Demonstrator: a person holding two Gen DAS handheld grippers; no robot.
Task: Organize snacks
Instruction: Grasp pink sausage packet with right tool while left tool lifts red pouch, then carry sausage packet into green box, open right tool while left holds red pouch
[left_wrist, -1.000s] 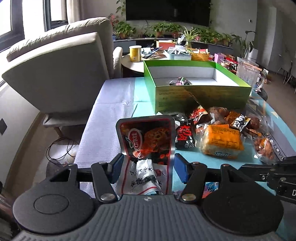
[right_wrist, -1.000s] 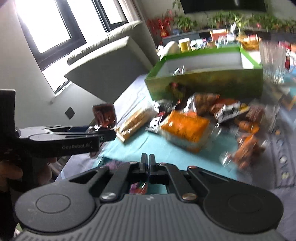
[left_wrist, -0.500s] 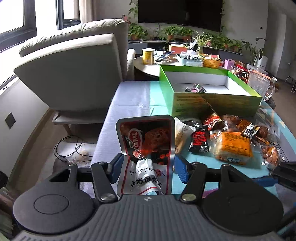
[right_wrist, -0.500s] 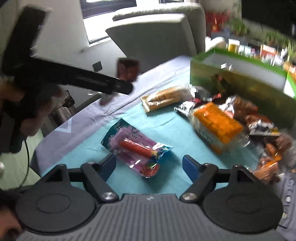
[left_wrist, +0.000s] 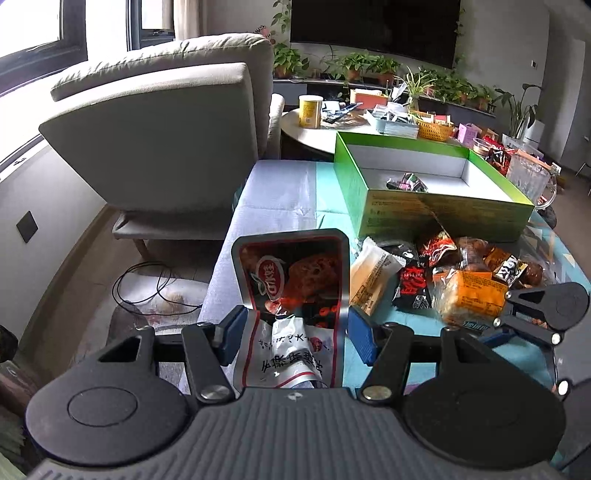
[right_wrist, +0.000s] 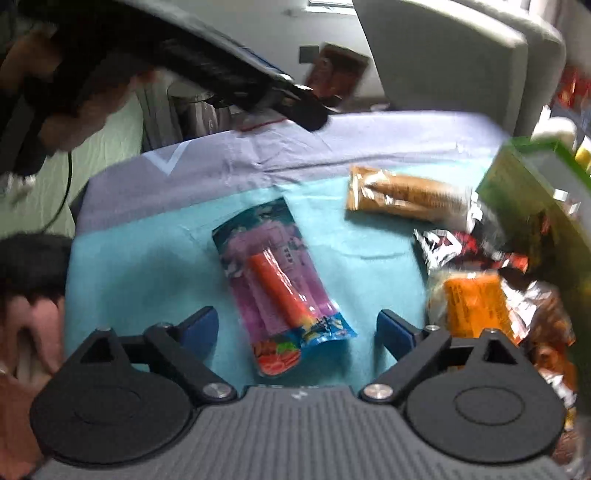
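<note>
You are in the picking step. Your left tongs hold a red pouch upright between the pads. Your right tongs stand wide and empty, a sausage pack lying on the tabletop just ahead between them. Next, I think, lower them around it and close; the green box waits far ahead.

A home living room: beyond the left gripper's jaws, a grey upholstered armchair stands off to their left, and a large dark television hangs on the far wall above a shelf of potted houseplants. A round side table (crowded with a yellow tin, a woven basket and papers) sits straight ahead, past the cloth-covered table.
</note>
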